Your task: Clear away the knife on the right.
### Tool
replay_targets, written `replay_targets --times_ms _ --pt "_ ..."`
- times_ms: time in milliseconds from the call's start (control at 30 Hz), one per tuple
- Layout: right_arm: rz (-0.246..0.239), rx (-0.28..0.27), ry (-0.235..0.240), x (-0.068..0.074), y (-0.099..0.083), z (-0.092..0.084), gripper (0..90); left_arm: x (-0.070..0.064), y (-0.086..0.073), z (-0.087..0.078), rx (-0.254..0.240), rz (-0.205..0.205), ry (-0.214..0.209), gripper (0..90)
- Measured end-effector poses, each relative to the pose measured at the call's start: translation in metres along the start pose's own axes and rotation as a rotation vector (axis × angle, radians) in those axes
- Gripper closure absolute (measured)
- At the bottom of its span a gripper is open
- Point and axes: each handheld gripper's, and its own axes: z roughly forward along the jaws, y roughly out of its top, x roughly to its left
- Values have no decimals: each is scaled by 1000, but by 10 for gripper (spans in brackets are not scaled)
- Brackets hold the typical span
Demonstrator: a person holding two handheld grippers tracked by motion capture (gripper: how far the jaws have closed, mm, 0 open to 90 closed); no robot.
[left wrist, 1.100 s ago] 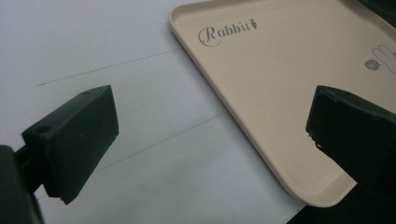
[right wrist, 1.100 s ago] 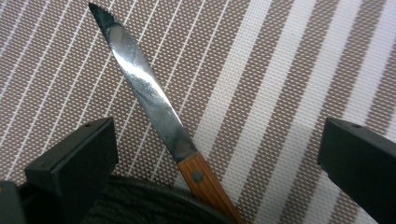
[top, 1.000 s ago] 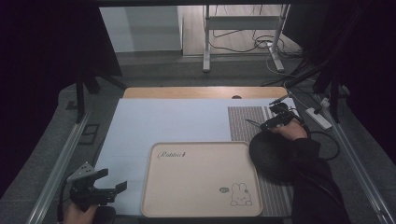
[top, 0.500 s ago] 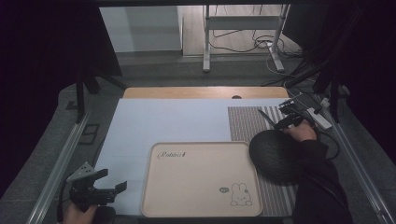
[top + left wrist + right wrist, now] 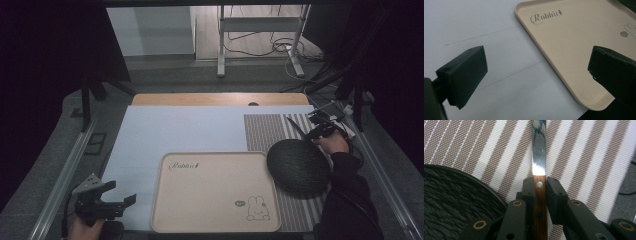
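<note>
On the striped mat [image 5: 584, 157], the right claw [image 5: 540, 185], just closing, clamps 1 knife [image 5: 539, 152].

One knife [image 5: 539, 157], one plate [image 5: 298, 167], one tray [image 5: 215, 227].

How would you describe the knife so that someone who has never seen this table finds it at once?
Look at the striped mat on the table's right side, beyond the round black plate. There the right gripper is shut on the knife. It is the one thing with a shiny metal blade and a riveted brown wooden handle.
</note>
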Motion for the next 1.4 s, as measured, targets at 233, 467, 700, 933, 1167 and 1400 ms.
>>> replay_targets --times_ms 233,467,700,933,1167,1400 --pt "25 -30 -7 -12 -10 -15 771 0 0 0 1 2 0 25" --pt "34 -68 16 -12 -16 -34 770 -1 1 1 0 1 1 25" --pt "42 -69 50 5 -18 -32 770 -1 1 1 3 11 1 25" --pt "1 -87 63 33 -17 -37 770 -1 1 0 -1 12 -2 26" --pt "-22 -83 106 54 -18 -38 770 0 1 1 -4 8 -5 25" --pt "-58 -87 141 77 -28 -40 770 0 1 1 -2 6 -7 25"
